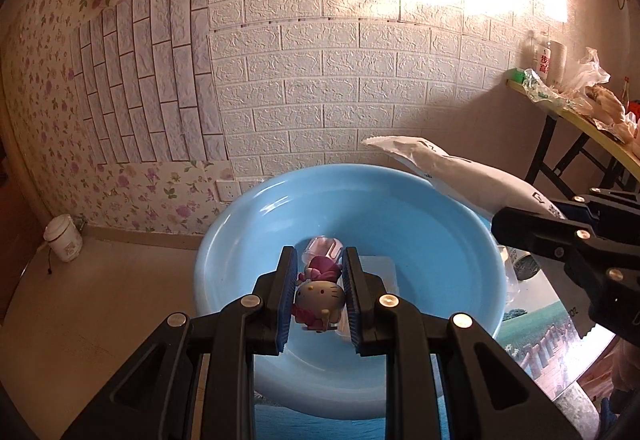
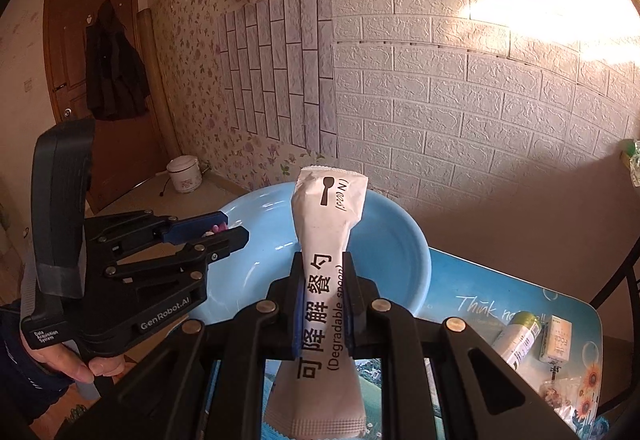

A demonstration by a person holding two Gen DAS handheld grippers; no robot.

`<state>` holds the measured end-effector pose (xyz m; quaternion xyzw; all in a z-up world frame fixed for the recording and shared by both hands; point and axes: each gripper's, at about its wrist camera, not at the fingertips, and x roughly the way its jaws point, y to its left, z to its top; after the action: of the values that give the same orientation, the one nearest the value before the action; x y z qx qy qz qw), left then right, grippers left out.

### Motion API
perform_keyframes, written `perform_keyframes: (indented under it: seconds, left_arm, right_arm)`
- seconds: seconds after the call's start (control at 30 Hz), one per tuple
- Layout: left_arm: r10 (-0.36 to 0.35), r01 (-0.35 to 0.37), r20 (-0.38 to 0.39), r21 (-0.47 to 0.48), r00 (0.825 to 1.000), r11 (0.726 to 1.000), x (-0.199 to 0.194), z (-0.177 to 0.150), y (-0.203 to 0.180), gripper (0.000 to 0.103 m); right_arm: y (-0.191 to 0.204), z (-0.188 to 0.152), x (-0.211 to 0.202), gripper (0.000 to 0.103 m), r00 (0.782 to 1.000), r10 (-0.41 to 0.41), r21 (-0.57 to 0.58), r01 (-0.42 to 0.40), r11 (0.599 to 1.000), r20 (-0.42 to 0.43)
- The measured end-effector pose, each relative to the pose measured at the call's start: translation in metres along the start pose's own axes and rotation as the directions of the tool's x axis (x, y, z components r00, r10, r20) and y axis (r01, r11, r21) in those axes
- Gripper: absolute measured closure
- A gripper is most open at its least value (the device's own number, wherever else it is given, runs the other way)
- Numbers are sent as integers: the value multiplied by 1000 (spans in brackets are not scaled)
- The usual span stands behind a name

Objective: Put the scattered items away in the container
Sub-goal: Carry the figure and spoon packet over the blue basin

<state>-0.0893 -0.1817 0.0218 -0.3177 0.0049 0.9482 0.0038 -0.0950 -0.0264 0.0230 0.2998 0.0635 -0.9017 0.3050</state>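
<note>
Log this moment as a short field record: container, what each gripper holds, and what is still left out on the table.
container: blue basin, on the table
inside basin: flat clear packet
left gripper: shut on cat figurine, held over the basin
right gripper: shut on white spoon packet, near the basin's rim
left out on table: green-yellow tube, small white box
done: neither held item released yet
</note>
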Motion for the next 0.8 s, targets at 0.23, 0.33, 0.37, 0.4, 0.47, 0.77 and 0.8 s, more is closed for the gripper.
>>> perform_keyframes:
  seconds: [0.23, 0.33, 0.37, 0.4, 0.47, 0.77, 0.8]
  left_arm:
    - [6, -6, -24, -14, 1000, 1000, 18, -5, 10, 82]
    - [10, -11, -35, -16, 999, 1000, 26, -5, 12, 82]
    - [10, -11, -37, -15, 999, 1000, 28, -5, 12, 82]
    - [9, -10, -39, -14, 999, 1000, 29, -5, 12, 82]
    - [4, -4, -40, -12, 999, 1000, 32, -6, 11, 82]
    - [-5, 4, -54, -7, 999, 1000, 38, -7, 7, 69]
    - [-2, 2, -46, -2, 999, 1000, 36, -7, 7, 66]
  right_arm:
    - [-3, 0, 20, 87, 1000, -2, 4, 2, 1000, -29]
    - [-6, -2, 27, 87, 999, -8, 7, 8, 1000, -42]
    - [-6, -3, 29, 87, 999, -10, 9, 10, 1000, -46]
    - [-7, -4, 30, 87, 999, -9, 11, 9, 1000, -50]
    - [-6, -6, 33, 87, 998, -9, 11, 10, 1000, -54]
    - [-9, -9, 44, 87, 997, -11, 11, 12, 1000, -74]
    - [-9, -9, 45, 87, 997, -10, 12, 11, 1000, -76]
